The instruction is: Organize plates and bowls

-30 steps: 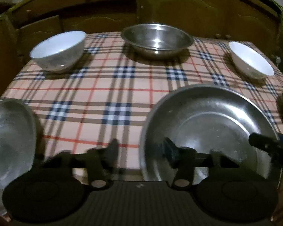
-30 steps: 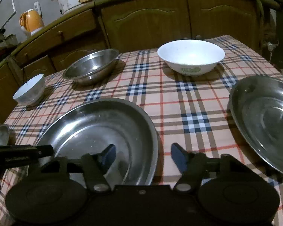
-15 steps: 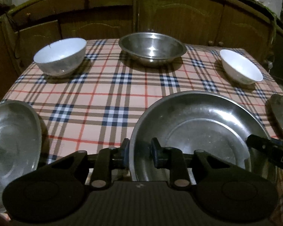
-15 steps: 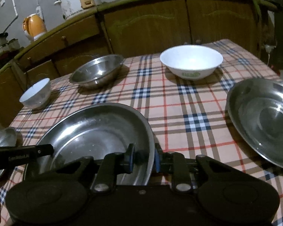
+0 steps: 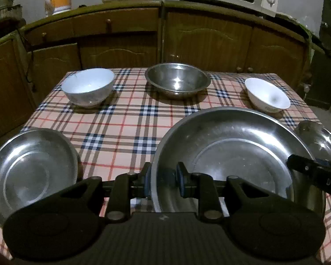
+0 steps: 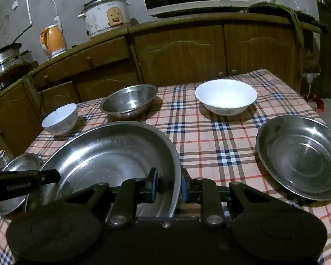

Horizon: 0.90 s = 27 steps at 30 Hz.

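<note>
Lying at the table's left edge, a shallow round steel plate [image 5: 31,172] rests on the checked tablecloth [image 5: 121,125], untouched. Left gripper [image 5: 163,182] is clamped on the near-left rim of the large round steel plate [image 5: 231,152]; right gripper [image 6: 168,185] is clamped on that plate's near-right rim, the plate tilted above the cloth. Beyond stand a deep white ceramic bowl [image 5: 88,89], a steel mixing bowl [image 5: 177,84] and a wide white ceramic bowl [image 6: 226,97]. Farthest right lies another shallow steel plate [image 6: 300,156].
</note>
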Available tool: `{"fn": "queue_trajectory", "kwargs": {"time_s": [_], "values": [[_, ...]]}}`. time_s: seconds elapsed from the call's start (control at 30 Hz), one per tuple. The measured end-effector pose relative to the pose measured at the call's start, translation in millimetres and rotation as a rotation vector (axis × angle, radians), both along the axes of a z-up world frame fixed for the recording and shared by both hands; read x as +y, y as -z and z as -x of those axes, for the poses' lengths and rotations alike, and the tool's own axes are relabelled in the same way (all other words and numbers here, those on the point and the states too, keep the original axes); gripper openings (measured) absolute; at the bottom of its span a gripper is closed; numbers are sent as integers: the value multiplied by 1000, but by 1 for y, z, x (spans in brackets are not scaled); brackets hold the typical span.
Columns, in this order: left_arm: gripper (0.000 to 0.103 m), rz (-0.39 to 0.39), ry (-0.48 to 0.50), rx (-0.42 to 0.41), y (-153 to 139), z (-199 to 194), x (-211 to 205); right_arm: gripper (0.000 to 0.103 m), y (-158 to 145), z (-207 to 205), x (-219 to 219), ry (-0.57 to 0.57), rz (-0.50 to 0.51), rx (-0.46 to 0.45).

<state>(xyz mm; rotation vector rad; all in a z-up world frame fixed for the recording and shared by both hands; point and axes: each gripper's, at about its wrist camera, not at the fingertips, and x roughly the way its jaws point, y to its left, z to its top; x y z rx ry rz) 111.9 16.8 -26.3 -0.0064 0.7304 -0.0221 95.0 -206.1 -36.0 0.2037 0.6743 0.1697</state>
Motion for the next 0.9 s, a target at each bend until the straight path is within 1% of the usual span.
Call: {"fn": "queue_trajectory", "kwargs": {"time_s": [0.17,0.47,0.9], "values": [[25,-15,3,-27,-9,15,0,28,-11,13,1,-4,0,-22],[25,-19,4,-78,-25,40,0,28,-32,38,2,-2,3,-73],[25,-17,13,-148,-42,66,1,28,-51,68,0,5,-12,-123]]}}
